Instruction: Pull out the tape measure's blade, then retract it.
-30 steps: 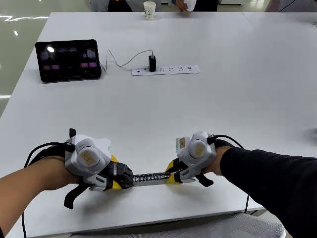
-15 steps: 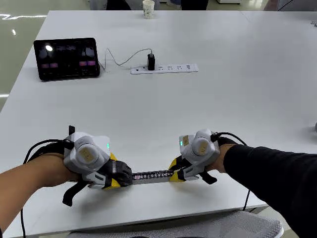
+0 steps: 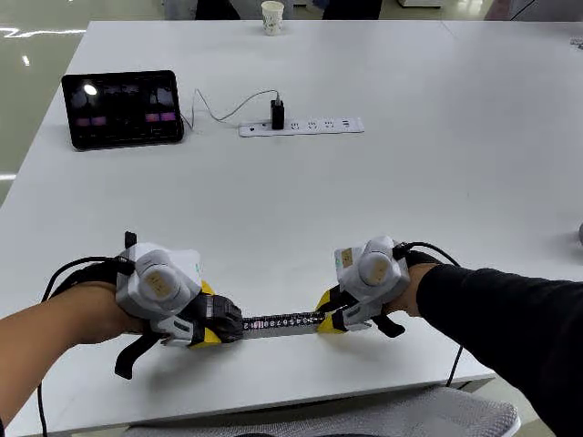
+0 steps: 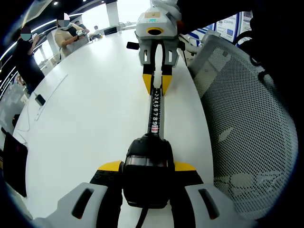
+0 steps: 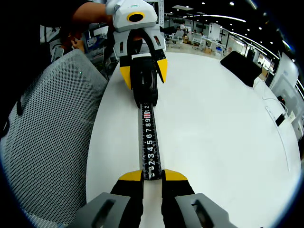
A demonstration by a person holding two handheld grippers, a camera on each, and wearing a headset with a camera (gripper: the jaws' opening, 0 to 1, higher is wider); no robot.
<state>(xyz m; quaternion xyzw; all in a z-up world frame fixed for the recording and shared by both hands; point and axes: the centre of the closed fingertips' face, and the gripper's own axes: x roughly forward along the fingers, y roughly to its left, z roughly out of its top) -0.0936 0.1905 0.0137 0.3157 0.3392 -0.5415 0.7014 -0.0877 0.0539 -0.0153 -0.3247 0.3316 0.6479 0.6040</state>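
Note:
A black tape measure case (image 3: 224, 318) lies near the table's front edge, with my left gripper (image 3: 215, 322) shut around it; the left gripper view shows the case (image 4: 148, 168) between my yellow-tipped fingers. Its numbered blade (image 3: 282, 321) runs out to the right over the white table (image 3: 364, 200). My right gripper (image 3: 326, 322) is shut on the blade's tip. In the right gripper view the blade (image 5: 148, 142) stretches from my right gripper (image 5: 152, 176) to the case (image 5: 144, 80). The left gripper view has the blade (image 4: 155, 111) leading to the right gripper (image 4: 157, 85).
A dark tablet (image 3: 122, 108) stands at the back left. A white power strip (image 3: 302, 126) with a black plug and cable lies mid-table. A paper cup (image 3: 272, 16) is at the far edge. A mesh chair (image 4: 247, 133) sits just off the table's front edge.
My right gripper has moved a little to the right with the blade tip, so more of the blade is out. The left gripper and case have stayed in place.

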